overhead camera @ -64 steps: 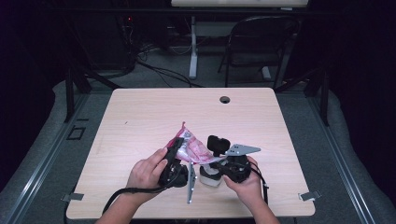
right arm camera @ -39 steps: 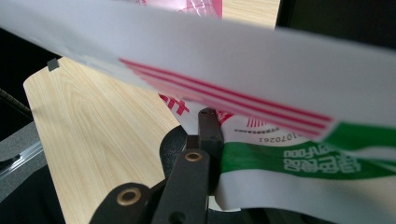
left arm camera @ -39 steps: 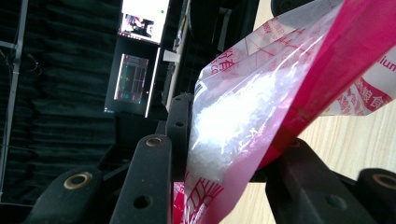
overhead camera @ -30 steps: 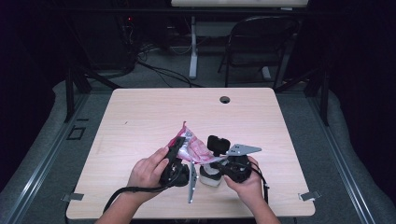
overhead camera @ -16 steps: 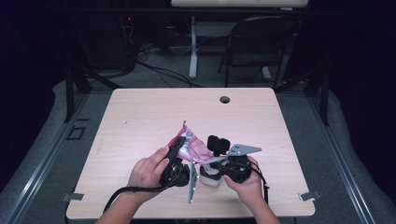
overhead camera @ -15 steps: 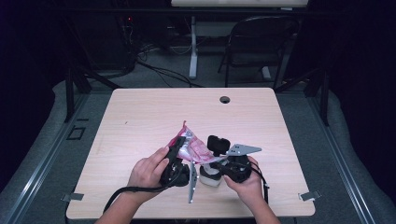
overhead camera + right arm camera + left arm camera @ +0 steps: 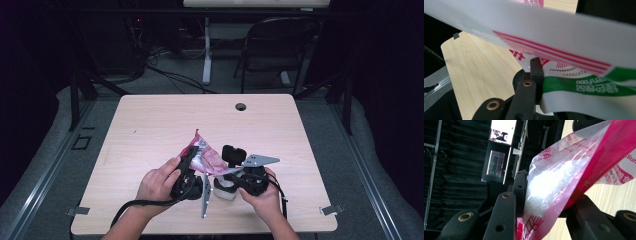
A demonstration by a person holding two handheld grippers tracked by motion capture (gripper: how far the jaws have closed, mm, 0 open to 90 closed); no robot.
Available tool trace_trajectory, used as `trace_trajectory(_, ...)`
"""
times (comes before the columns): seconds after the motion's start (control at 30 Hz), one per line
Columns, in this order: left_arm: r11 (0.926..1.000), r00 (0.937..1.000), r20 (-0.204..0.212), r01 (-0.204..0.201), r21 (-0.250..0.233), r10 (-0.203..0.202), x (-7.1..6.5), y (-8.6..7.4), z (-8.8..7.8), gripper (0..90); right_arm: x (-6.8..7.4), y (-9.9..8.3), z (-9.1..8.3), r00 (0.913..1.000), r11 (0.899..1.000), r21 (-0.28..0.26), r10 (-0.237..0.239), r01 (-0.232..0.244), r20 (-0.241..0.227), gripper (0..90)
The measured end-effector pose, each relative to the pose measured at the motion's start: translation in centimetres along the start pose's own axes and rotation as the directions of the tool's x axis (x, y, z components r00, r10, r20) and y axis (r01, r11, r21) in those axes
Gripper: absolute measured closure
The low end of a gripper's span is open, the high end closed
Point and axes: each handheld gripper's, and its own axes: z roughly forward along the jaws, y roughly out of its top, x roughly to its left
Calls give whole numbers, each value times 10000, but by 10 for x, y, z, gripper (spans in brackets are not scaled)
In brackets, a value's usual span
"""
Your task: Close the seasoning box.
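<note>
A pink and clear plastic bag (image 7: 204, 157) of white granules hangs just above the table's front middle, held from both sides. My left gripper (image 7: 192, 154) is shut on its lower left part; in the left gripper view the bag (image 7: 564, 177) bulges between the two black fingers (image 7: 520, 192). My right gripper (image 7: 228, 171) is shut on the bag's right edge; in the right gripper view the printed white, red and green film (image 7: 574, 50) is pinched at the fingers (image 7: 535, 67). A small white container (image 7: 224, 189) sits under the bag, between the two hands.
The wooden table (image 7: 150, 125) has a round cable hole (image 7: 241, 106) near its far edge. A black chair (image 7: 280, 45) and a white table leg (image 7: 206, 55) stand beyond it. Cables trail from both grippers toward the front edge.
</note>
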Motion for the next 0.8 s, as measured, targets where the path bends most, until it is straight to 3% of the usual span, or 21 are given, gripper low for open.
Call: trace_trajectory(0.8,10000,10000,27,31,38,-31,1,1,-1,700,1,0,1,10000,10000,-45,13,-13,-23,900)
